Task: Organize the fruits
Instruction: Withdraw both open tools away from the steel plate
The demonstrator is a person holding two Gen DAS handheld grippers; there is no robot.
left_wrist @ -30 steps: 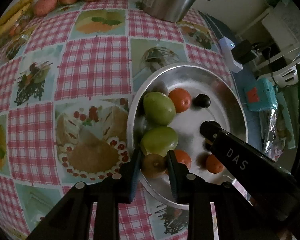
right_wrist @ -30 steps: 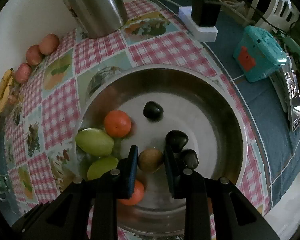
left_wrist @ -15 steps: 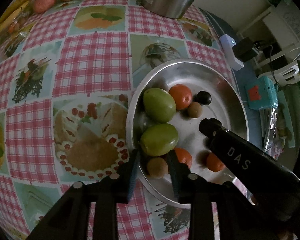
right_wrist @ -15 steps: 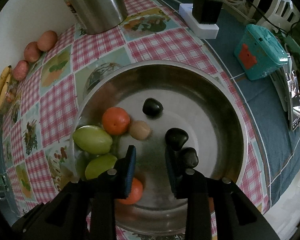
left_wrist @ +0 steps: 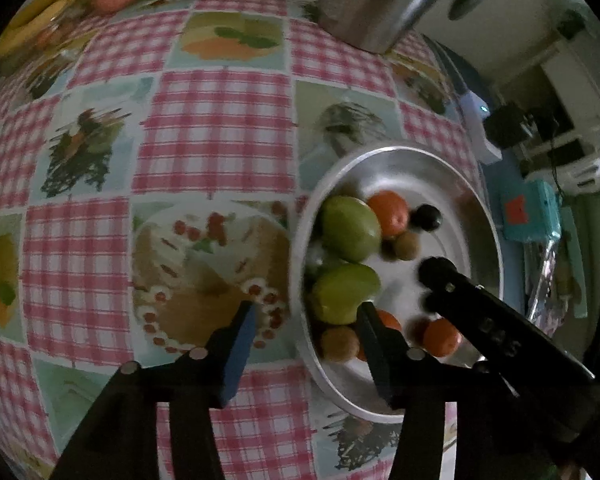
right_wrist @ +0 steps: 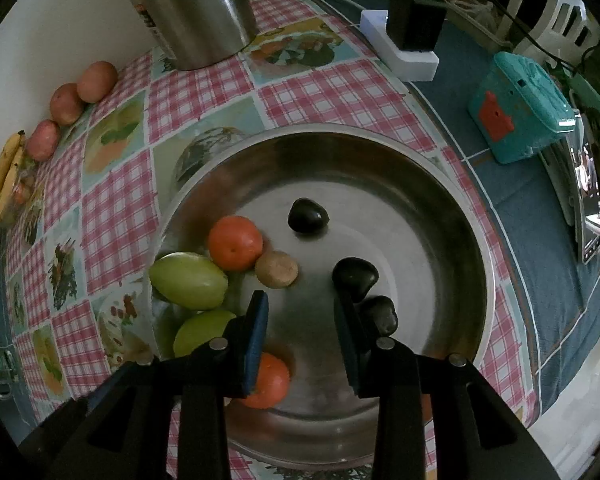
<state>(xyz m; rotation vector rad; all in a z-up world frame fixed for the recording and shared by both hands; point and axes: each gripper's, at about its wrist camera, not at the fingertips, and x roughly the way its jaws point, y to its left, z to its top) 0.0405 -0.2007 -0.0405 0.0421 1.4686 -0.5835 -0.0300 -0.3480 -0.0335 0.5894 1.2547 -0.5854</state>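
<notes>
Fruits crowd the left of the steel bowl (left_wrist: 384, 156) in my left wrist view, where my left gripper (left_wrist: 306, 314) gapes empty across its near rim, while the right wrist view shows my right gripper (right_wrist: 300, 308) spread empty above the bowl floor near a brown fruit (right_wrist: 276, 269).

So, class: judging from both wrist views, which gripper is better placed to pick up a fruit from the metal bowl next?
Probably the right gripper: it is open above the metal bowl. The left gripper, also open, straddles the rim.

Home kitchen table: checked tablecloth (right_wrist: 116, 216), steel kettle (right_wrist: 196, 12), bananas (right_wrist: 4, 176).
</notes>
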